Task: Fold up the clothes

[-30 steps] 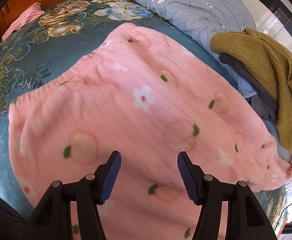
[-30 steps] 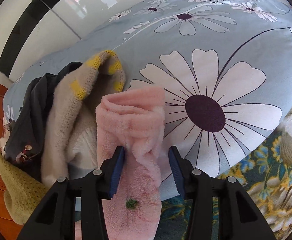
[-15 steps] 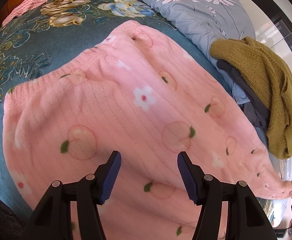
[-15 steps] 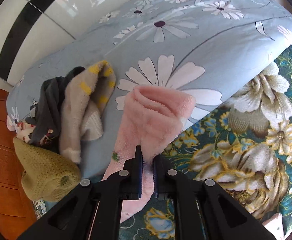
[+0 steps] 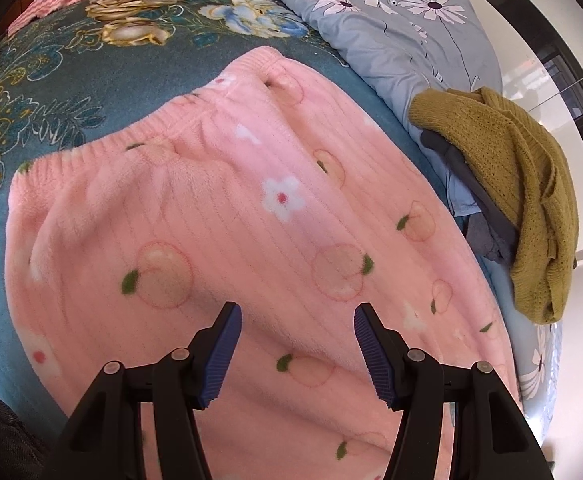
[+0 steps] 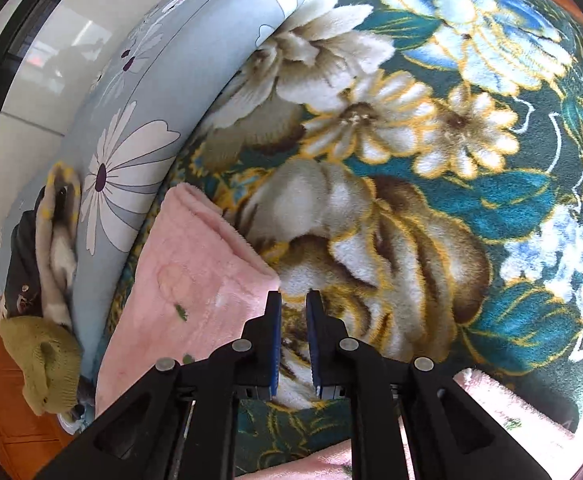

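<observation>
A pink fleece garment [image 5: 227, 232] with peach and flower prints lies spread on the floral bed blanket [image 5: 71, 92], its ribbed waistband at the far side. My left gripper [image 5: 295, 340] hovers open and empty above its near part. In the right wrist view one pink leg end [image 6: 195, 272] lies flat on the blanket [image 6: 411, 208]. My right gripper [image 6: 293, 308] is just right of that leg's corner, its jaws a narrow gap apart with nothing between them.
A grey-blue daisy-print quilt [image 5: 403, 36] lies along the bed's right side, also in the right wrist view [image 6: 139, 136]. An olive knit sweater [image 5: 523, 184] and dark clothes are piled on it. A pink-white cloth [image 5: 55, 0] lies at the far left.
My right gripper closed on the pink leg end, carried it off the quilt and onto the floral blanket, and now its jaws are slightly apart beside it. The left gripper stayed open.
</observation>
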### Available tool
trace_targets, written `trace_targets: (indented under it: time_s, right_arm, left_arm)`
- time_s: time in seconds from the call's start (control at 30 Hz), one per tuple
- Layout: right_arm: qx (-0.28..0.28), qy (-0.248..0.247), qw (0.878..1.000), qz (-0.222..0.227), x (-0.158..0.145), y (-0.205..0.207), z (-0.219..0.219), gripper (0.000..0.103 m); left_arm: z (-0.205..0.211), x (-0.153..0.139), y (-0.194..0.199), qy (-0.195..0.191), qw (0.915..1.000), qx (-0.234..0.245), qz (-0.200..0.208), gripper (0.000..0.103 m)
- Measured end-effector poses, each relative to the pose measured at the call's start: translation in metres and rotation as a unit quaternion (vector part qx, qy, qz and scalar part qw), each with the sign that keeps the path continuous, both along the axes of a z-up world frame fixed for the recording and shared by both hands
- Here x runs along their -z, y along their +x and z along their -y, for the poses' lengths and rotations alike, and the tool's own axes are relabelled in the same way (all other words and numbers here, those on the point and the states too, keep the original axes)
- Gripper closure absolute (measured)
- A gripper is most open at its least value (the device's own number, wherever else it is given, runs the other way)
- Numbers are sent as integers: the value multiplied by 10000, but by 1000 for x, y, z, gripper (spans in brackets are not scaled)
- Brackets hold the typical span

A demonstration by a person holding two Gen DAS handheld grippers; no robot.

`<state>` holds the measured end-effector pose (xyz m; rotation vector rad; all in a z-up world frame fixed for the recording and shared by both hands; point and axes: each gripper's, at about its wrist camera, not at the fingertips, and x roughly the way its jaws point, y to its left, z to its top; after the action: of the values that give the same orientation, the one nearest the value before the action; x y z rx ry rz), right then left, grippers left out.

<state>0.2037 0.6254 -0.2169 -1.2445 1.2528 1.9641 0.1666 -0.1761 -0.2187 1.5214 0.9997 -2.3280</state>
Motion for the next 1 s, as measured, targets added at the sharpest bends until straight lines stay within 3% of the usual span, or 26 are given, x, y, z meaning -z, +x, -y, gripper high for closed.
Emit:
trace_targets:
  time_s: [0.07,0.13,0.17,0.4,0.47,0.5,0.6,0.67,0.73,0.9,1.0]
  right_arm:
    - [54,16,9998,-180,-4,2,-4,90]
    - [83,-84,9998,-166,-2,-3,-4,71]
    - [52,-126,9998,-112,1,-6,-2,68]
    - [-4,-128,9999,52,20,-33,22,63]
    - [-13,-231,9997,-44,17,-40,28,74]
    - [-115,-355,9992,-149,15,-45,31,100]
    - [-431,-69,9975,-550,-19,-56,39,100]
    - [-481,401,9924,-1061,-55,-51,34,101]
    - [-381,797,9903,-1068,-72,-45,19,101]
    - [-136,660,9974,-269,-31,-34,-5,101]
    - [-60,485,9986,-194,-11,-26,-4,99]
  left_arm:
    - [-1,-2,0,-21,10000,11,-17,40]
    - [-2,-4,0,-69,10000,41,-57,40]
    - [-3,-5,0,-93,9999,56,-73,40]
    - [0,-9,3,-173,9998,1,-103,40]
    - [2,-8,5,-150,9998,-46,-115,40]
    - [2,-8,6,-149,9998,-55,-110,40]
    - [2,-10,7,-201,9997,-60,-108,40]
    - [4,-11,8,-219,9996,-109,-139,40]
    - [5,-9,8,-139,9997,-145,-118,40]
    - [-1,-10,7,-236,9997,-27,-108,40]
    - [-1,-10,7,-319,9995,-2,-83,40]
